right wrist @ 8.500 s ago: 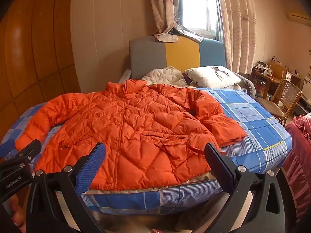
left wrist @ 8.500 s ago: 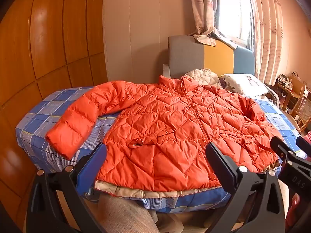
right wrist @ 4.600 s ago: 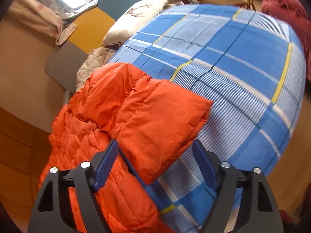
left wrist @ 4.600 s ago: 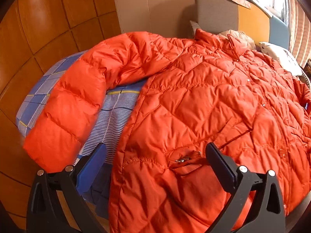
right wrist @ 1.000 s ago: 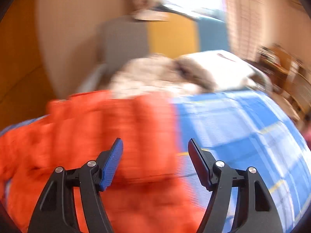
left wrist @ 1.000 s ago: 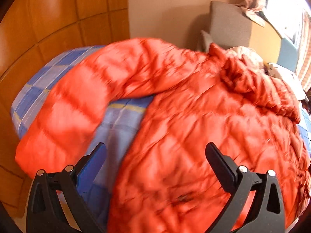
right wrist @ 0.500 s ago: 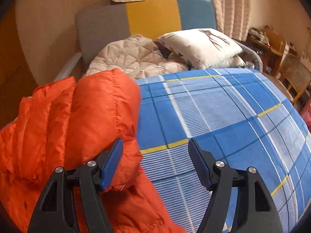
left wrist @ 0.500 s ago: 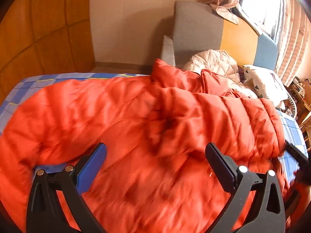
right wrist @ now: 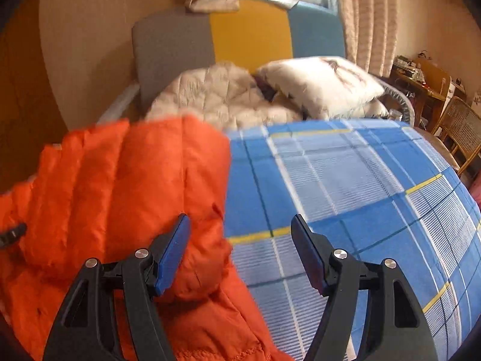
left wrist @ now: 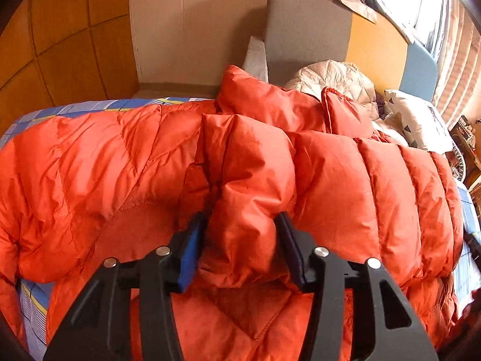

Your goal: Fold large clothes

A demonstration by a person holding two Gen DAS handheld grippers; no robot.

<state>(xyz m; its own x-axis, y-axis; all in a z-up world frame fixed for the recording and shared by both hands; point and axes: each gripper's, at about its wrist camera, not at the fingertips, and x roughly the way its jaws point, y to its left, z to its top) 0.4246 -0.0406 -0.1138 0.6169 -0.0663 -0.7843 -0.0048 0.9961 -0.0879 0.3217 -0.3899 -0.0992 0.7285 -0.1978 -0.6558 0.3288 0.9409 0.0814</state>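
An orange quilted down jacket (left wrist: 345,180) lies on the bed. One sleeve is folded across the jacket's front in the left wrist view. My left gripper (left wrist: 240,240) is shut on the cuff end of that sleeve (left wrist: 243,198), which bulges between the fingers. In the right wrist view the jacket (right wrist: 120,186) fills the left half. My right gripper (right wrist: 240,240) is open and empty, with its left finger (right wrist: 173,248) over the jacket's right edge and its right finger over the blue plaid sheet (right wrist: 360,186).
A grey, yellow and blue headboard (right wrist: 240,36) stands at the back. A beige quilted garment (right wrist: 222,96) and a white pillow (right wrist: 318,84) lie at the head of the bed. Wooden wall panels (left wrist: 60,60) are on the left, with chairs and a desk (right wrist: 436,96) at the right.
My left gripper has closed from wide open onto the folded sleeve's end. My right gripper has drawn slightly back from the jacket edge and stays open.
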